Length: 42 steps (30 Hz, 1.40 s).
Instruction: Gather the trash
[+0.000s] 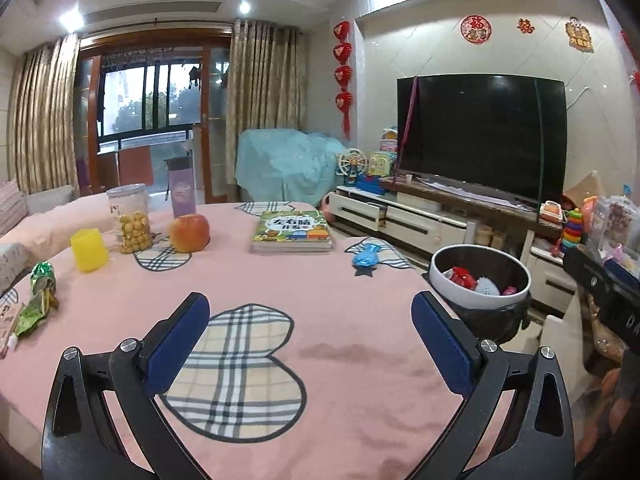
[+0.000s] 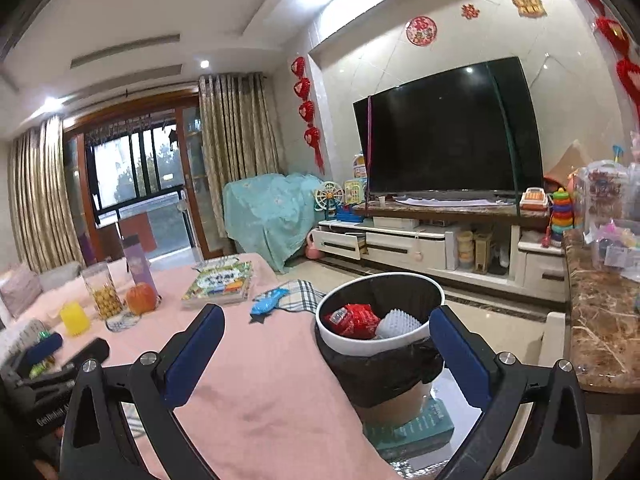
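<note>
The left tongs (image 1: pixel 310 344) are held wide apart, nothing between the blue pads (image 1: pixel 178 346), and are pointed slightly downward. The right tongs (image 2: pixel 326 358) are likewise spread wide and empty, tilted slightly downward, their pads (image 2: pixel 460 356) clear of contact.

A living room is lit by recessed ceiling lights (image 1: pixel 245 7). Daylight is let in through a wood-framed glass door (image 1: pixel 148 120) flanked by gold curtains (image 1: pixel 262 92). A large dark television (image 1: pixel 482 136) is set on a white cabinet (image 1: pixel 404 218) against a pale tiled wall (image 1: pixel 440 52) hung with red ornaments (image 1: pixel 343 68).
</note>
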{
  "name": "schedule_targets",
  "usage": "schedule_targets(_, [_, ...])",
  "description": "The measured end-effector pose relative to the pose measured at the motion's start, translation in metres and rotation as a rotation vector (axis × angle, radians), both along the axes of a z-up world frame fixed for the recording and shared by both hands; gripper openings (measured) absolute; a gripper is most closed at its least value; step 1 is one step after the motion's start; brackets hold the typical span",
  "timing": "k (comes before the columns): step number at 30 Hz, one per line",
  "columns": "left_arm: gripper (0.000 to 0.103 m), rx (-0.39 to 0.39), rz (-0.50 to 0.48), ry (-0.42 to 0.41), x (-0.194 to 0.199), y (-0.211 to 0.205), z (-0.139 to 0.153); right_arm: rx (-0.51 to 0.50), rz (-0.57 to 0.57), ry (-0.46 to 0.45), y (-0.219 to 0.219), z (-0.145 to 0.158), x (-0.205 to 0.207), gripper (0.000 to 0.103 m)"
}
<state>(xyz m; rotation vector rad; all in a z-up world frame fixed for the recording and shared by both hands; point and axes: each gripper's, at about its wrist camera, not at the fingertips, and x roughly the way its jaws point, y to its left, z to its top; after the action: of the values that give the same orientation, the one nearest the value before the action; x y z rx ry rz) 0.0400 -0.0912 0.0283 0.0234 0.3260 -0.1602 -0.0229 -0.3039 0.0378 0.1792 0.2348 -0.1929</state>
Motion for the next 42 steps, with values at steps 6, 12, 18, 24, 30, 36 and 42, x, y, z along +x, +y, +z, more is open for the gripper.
schedule_targets(6, [0.103,0.004,0.016,-0.015,-0.004,0.003,-0.001,-0.062,-0.004,0.016,0.015,-0.007,0.0,0.103])
schedule_targets(12, [0.103,0.021,0.016,-0.024,-0.007,0.0,-0.004,-0.073,-0.001,0.043,0.017,-0.013,0.002,0.103])
schedule_targets(18, [0.103,0.031,0.011,-0.03,-0.008,-0.002,-0.004,-0.064,0.003,0.063,0.015,-0.017,0.004,0.103])
schedule_targets(24, [0.103,0.028,0.01,-0.03,-0.009,-0.001,-0.004,-0.061,0.007,0.068,0.015,-0.017,0.005,0.103])
schedule_targets(30, [0.103,0.035,0.011,-0.028,-0.009,-0.003,-0.004,-0.055,0.012,0.069,0.015,-0.018,0.005,0.103])
schedule_targets(36, [0.103,0.036,0.013,-0.025,-0.008,-0.003,-0.006,-0.046,0.019,0.063,0.014,-0.017,0.004,0.103])
schedule_targets(42, [0.103,0.029,0.008,-0.022,-0.008,-0.002,-0.006,-0.042,0.022,0.063,0.015,-0.017,0.004,0.103])
